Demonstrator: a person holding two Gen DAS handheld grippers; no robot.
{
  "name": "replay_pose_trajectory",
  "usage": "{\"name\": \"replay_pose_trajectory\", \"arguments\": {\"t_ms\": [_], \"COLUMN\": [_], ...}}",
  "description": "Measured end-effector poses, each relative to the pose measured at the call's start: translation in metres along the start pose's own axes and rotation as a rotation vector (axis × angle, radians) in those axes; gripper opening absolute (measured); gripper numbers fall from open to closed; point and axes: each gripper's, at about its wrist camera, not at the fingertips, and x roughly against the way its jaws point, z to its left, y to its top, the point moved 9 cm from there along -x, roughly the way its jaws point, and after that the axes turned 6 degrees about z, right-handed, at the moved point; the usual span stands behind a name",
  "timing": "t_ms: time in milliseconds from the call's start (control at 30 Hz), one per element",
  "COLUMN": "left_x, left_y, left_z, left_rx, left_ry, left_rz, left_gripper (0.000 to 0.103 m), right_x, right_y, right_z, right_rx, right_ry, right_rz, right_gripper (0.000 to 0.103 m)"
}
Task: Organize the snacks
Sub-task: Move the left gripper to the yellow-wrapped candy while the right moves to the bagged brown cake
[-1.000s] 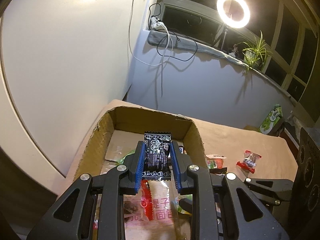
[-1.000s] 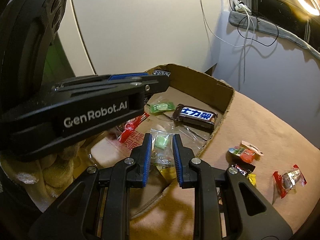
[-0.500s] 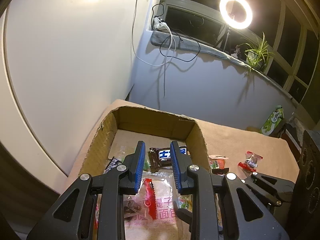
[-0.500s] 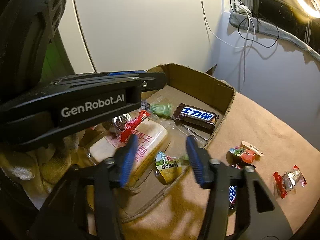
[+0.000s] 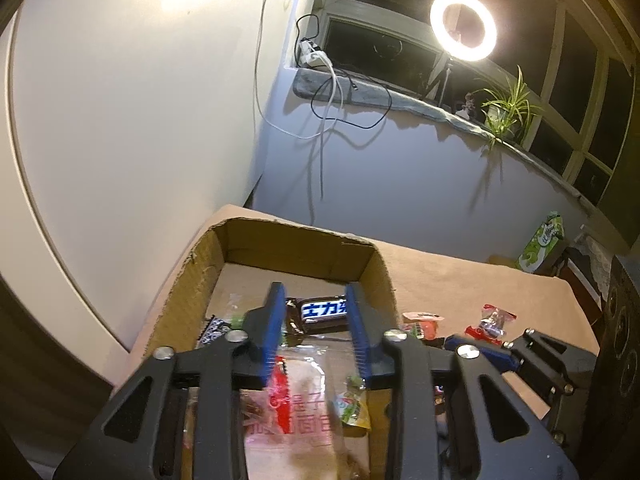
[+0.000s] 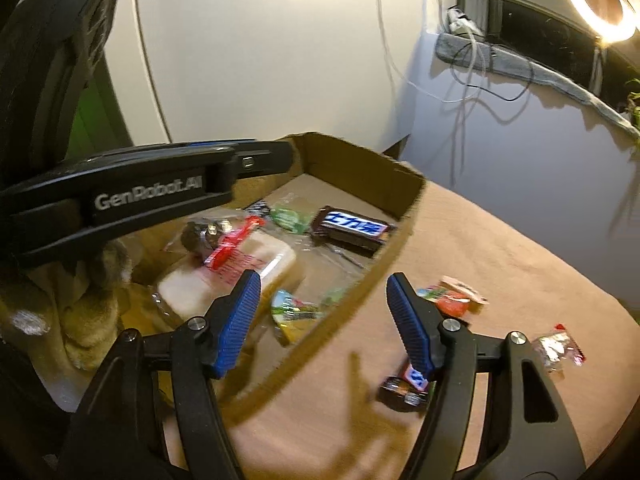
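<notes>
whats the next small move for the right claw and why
Probably swing the right claw, open and empty, rightward and down onto the dark bar lying on the brown table. It sits outside the cardboard box, right beside the claw's right finger.

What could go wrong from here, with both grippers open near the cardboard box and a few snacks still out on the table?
1. The right gripper straddles the cardboard box wall; moving toward the table snacks could snag or drag the box.
2. The dark chocolate bar lies partly under the right finger, so it may get pushed rather than gripped.
3. The left gripper hovers open over the box, close to the right one; the two could collide.
</notes>
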Motion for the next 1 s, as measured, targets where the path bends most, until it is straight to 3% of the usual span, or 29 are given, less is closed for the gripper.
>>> {"name": "replay_pose_trajectory", "arguments": {"t_ms": [100, 167, 300, 333, 700, 833, 1000], "left_x": [0.002, 0.002, 0.002, 0.002, -0.015, -0.023, -0.033], "left_y": [-0.002, -0.002, -0.003, -0.004, -0.025, -0.033, -0.043], "left_z": [-0.009, -0.015, -0.033, -0.037, -0.101, -0.119, -0.131], "left_rx": [-0.018, -0.027, -0.054, -0.062, -0.175, -0.202, -0.206], "left_ry": [-0.011, -0.018, -0.048, -0.05, -0.107, -0.125, -0.142], "left_rz": [-0.018, -0.024, -0.022, -0.022, 0.051, 0.082, 0.123], "left_gripper": [0.034, 0.041, 0.043, 0.043, 0.043, 0.043, 0.043], "right_x": [0.008, 0.013, 0.027, 0.029, 0.038, 0.034, 0.025], "right_y": [-0.003, -0.004, -0.01, -0.012, -0.053, -0.066, -0.072], "right_z": [-0.018, -0.032, -0.075, -0.082, -0.19, -0.209, -0.217], "right_rx": [-0.016, -0.035, -0.123, -0.142, -0.394, -0.436, -0.487], "right_ry": [-0.045, -0.072, -0.108, -0.108, -0.15, -0.157, -0.106], "right_rz": [-0.007, -0.009, -0.019, -0.021, -0.003, 0.013, 0.026], "right_gripper": [0.068, 0.069, 0.095, 0.097, 0.097, 0.097, 0.096]}}
